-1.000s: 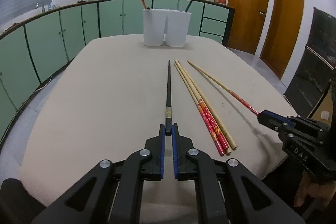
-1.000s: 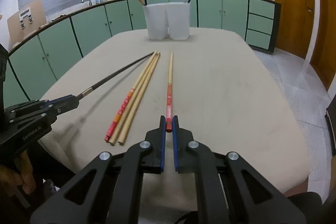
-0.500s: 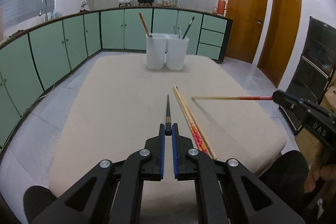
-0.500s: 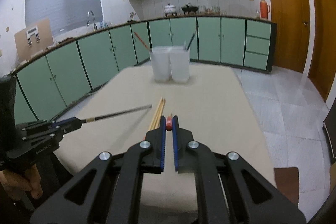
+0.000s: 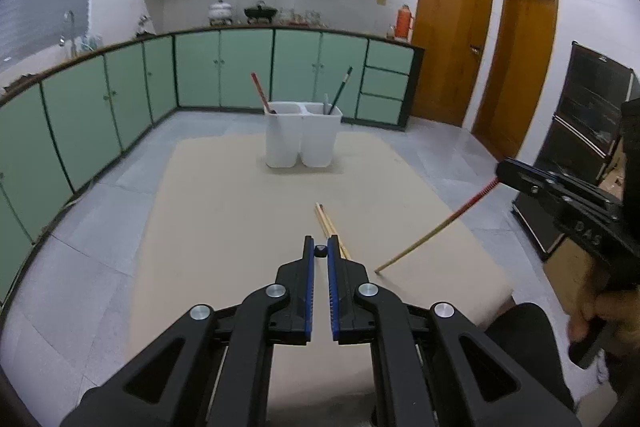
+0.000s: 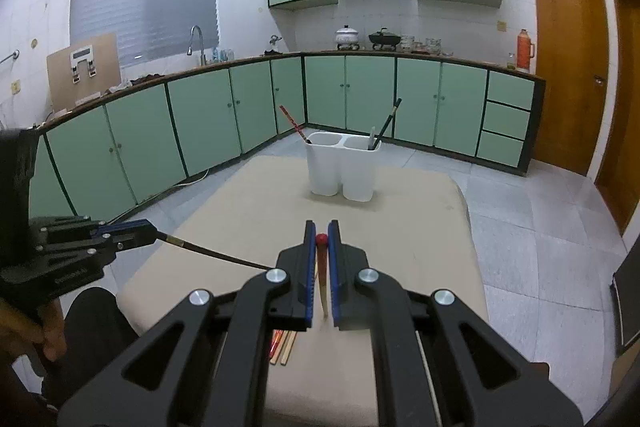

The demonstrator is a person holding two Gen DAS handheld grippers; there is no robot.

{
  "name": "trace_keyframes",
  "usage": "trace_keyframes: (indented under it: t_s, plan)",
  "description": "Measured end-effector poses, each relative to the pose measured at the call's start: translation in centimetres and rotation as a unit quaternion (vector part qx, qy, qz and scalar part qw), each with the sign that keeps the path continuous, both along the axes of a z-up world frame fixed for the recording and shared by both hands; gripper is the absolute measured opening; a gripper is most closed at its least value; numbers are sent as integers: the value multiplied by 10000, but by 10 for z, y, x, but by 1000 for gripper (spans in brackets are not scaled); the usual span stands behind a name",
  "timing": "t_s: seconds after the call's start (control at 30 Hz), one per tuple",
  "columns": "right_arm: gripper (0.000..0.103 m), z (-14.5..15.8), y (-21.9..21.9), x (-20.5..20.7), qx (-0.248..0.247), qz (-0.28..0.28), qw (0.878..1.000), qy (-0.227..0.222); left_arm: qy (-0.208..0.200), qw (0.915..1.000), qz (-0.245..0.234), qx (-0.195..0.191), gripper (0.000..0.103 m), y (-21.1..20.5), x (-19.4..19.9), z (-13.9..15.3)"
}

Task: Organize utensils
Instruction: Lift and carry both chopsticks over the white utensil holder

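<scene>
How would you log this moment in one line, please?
left gripper: shut on black chopstick | right gripper: shut on red chopstick | holder: ahead

Both wrist views look forward-down from above table (image 5: pixel 224 211), sharing white holder (image 6: pixel 342 169) and green cabinets (image 5: pixel 224 67).

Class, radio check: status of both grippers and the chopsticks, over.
Left gripper shut on black chopstick. Right gripper shut on red-ended chopstick. Both off the table. Path to white holder clear.
</scene>
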State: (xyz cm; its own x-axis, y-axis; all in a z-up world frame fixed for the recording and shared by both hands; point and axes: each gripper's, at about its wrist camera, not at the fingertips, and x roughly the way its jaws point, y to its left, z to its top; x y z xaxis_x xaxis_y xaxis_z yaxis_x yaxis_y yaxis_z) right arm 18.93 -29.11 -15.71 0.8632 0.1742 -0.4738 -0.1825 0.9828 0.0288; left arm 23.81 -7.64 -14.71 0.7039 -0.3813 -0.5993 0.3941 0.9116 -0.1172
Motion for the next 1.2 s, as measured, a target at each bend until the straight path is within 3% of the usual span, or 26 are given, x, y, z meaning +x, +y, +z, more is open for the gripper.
trace_keyframes:
  t_s: [0.17, 0.6, 1.2]
  plan:
    - [5, 2, -2, 22, -67, 64, 9999, 130, -78, 9999, -53, 58, 6, 4, 21, 20]
    - [5, 3, -4, 63, 4, 201, 9986, 495, 108, 9995, -210, -197, 6, 5, 70, 33]
    - [5, 52, -11, 90, -43, 338, 9984, 462, -104, 9992, -383, -20, 6, -17, 95, 73]
